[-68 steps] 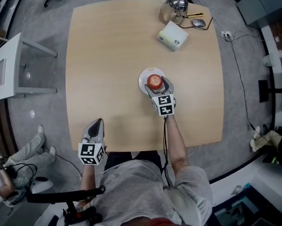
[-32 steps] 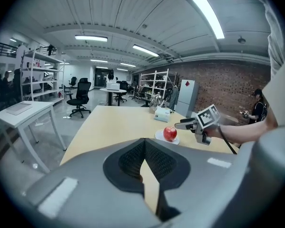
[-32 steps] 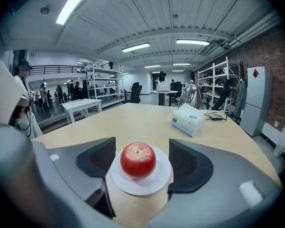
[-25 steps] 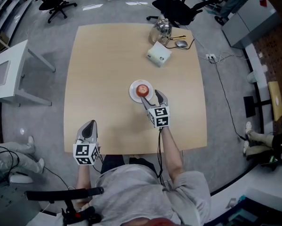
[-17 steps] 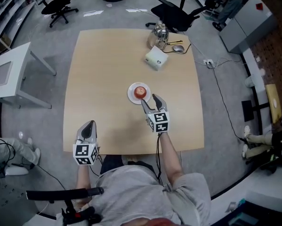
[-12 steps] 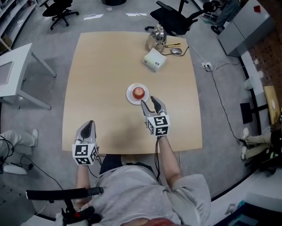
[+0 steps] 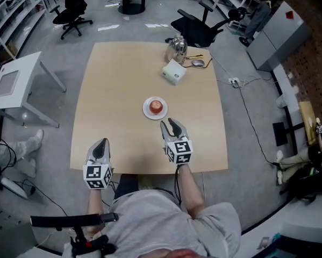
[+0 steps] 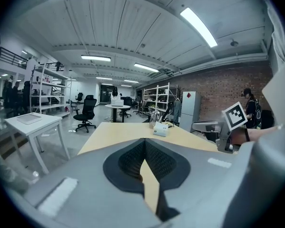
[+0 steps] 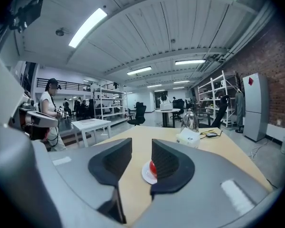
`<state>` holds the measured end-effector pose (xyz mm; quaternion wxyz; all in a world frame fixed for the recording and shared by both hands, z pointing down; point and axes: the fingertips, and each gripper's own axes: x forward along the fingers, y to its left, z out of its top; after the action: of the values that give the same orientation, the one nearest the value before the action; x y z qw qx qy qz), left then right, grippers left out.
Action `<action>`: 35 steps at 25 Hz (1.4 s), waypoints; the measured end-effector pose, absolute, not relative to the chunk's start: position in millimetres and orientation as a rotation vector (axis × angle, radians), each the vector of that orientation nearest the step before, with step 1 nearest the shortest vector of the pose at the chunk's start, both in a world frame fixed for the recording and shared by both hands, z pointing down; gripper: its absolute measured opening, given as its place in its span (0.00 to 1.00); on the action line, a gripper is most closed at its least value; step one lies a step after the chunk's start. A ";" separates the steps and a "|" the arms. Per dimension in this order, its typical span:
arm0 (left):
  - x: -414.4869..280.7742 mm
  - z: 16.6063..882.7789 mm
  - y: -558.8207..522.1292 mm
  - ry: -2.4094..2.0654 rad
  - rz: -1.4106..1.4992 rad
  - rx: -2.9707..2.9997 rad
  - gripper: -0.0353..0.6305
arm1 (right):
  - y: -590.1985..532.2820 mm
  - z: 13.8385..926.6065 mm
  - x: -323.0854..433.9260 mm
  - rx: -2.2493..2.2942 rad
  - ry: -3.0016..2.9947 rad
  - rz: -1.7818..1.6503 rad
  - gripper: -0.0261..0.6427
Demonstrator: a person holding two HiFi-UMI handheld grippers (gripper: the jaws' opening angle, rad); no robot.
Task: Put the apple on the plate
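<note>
The red apple (image 7: 157, 106) sits on the small white plate (image 7: 148, 112) in the middle of the wooden table (image 7: 112, 85). My right gripper (image 7: 169, 123) hovers a short way on the near side of the plate, apart from it. Its jaws have just been closing; a narrow gap is left and nothing is between them. In the right gripper view the apple (image 9: 152, 166) and plate (image 9: 146, 176) show past the right gripper (image 9: 141, 148), partly hidden by the right jaw. My left gripper (image 7: 100, 144) is shut and empty at the table's near left edge; in its own view the left gripper (image 8: 144, 142) points across the table.
At the table's far side stand a metal kettle (image 7: 176, 49), a white box (image 7: 172, 71) and a computer mouse (image 7: 197, 63) with a cable. A white side table (image 7: 10, 85) stands to the left. Office chairs (image 7: 195, 28) are beyond the table.
My right gripper has let go of the apple and drawn back from the plate toward the near edge, its jaws narrowing. The apple stays on the plate. The left gripper barely moved.
</note>
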<state>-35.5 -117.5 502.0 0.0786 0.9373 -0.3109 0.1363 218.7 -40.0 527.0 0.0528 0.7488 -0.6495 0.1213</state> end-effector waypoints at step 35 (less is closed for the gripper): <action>-55.6 488.5 -26.0 -0.944 0.392 2.828 0.08 | 89.3 508.2 168.1 2.279 -2.015 0.327 0.05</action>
<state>-55.6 -26.0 488.5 0.0671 0.9383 -0.3134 0.1301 168.1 89.3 508.2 0.0410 0.7442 -0.6581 0.1068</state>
